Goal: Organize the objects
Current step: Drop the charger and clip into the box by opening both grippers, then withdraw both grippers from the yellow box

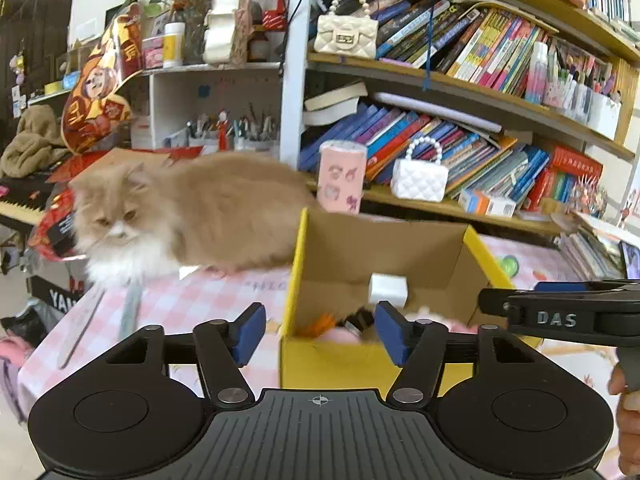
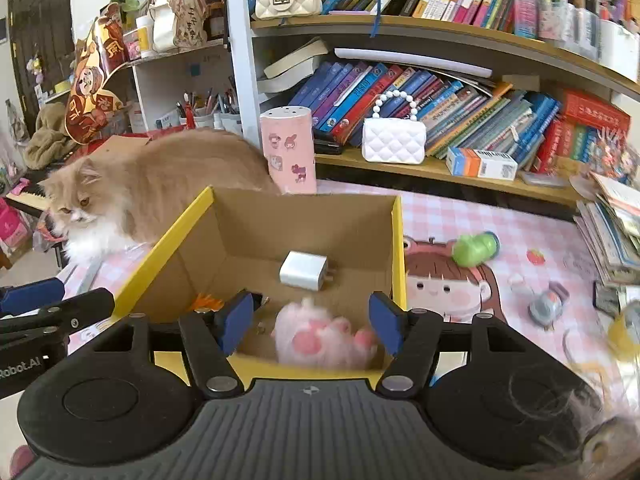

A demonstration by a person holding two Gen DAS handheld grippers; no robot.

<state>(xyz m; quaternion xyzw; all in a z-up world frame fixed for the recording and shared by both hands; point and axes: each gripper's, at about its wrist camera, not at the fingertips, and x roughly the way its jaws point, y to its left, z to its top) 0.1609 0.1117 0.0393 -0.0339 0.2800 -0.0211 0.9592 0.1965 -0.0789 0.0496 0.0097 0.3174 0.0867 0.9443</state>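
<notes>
Right wrist view: the right hand-held gripper [image 2: 310, 322] is spread wide, with nothing between its blue pads [image 2: 236, 318]. It hangs over the near side of a cardboard box [image 2: 256, 220] with yellow edges. The box sits on the desk [image 2: 460, 216], which has a pink checked cloth with a cartoon girl on it.

Inside the box, a fluffy pink paw toy [image 2: 324, 336] lies by the near wall, a bit blurry. A white charger plug [image 2: 304, 270] lies farther back on the box floor. Something orange [image 2: 206, 302] peeks out at the near left corner of the box, but it is too hidden to name.

A big fluffy orange and white cat [image 2: 148, 188] sits on the desk at its left edge, just behind the left side of the box. A pink tube with stickers [image 2: 288, 148] stands at the back edge of the desk, next to the cat. On the right part of the desk, apart from the box, lie a green toy [image 2: 476, 248] and a small grey and purple thing [image 2: 546, 306].

In the left wrist view, the left hand-held gripper [image 1: 320, 334] is spread wide too and holds nothing. It points at the near left corner of the box [image 1: 384, 236]. The right hand-held gripper [image 1: 560, 312] reaches in from the right side.
</notes>
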